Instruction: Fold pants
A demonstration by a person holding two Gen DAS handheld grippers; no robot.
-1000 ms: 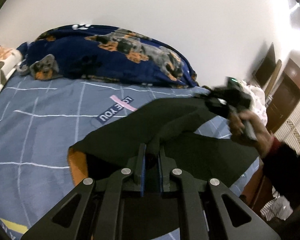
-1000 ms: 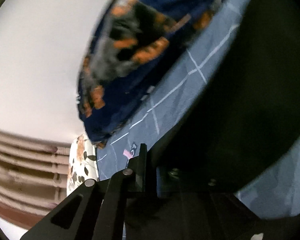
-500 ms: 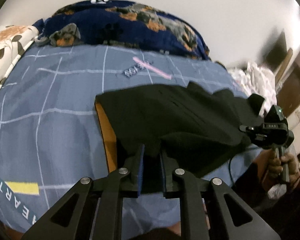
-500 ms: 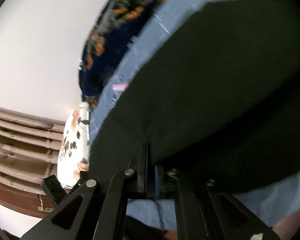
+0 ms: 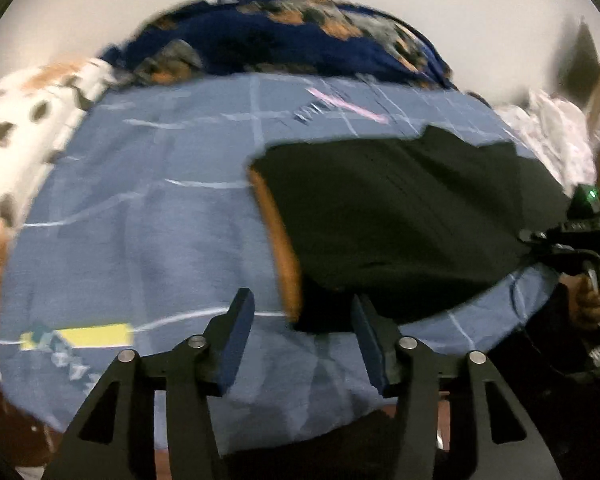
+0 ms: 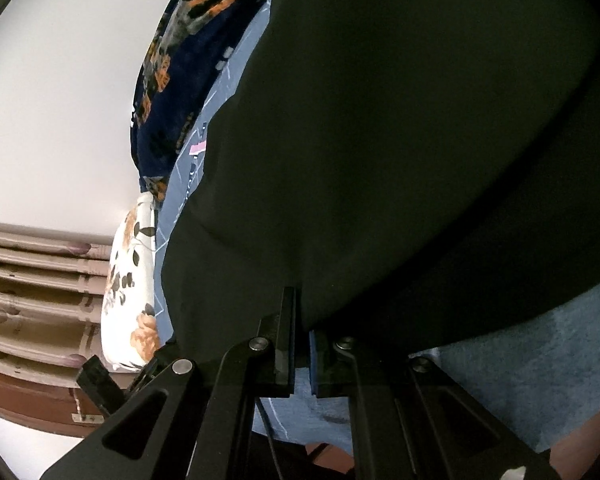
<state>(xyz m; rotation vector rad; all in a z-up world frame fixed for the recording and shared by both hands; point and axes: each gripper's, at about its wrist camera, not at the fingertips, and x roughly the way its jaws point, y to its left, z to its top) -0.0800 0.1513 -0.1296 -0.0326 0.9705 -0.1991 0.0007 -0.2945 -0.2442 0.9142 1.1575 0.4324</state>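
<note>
The black pants (image 5: 400, 216) lie folded on the blue bed sheet (image 5: 140, 240), with an orange lining strip (image 5: 284, 256) along their left edge. My left gripper (image 5: 302, 316) is open, its blue pads either side of the pants' near left corner, holding nothing. My right gripper (image 6: 302, 312) is shut on the pants' edge; the black cloth (image 6: 400, 140) fills most of the right wrist view. The right gripper also shows at the right edge of the left wrist view (image 5: 580, 236), held in a hand.
A dark blue dog-print blanket (image 5: 300, 36) is piled at the far end of the bed. A white floral pillow (image 5: 28, 120) lies at the left. White cloth (image 5: 552, 128) and wooden furniture stand at the right. The bed's near edge is just below my left gripper.
My left gripper has opened and let go of the pants, which now lie flat on the bed. It has drawn back slightly. The right gripper still holds the cloth.
</note>
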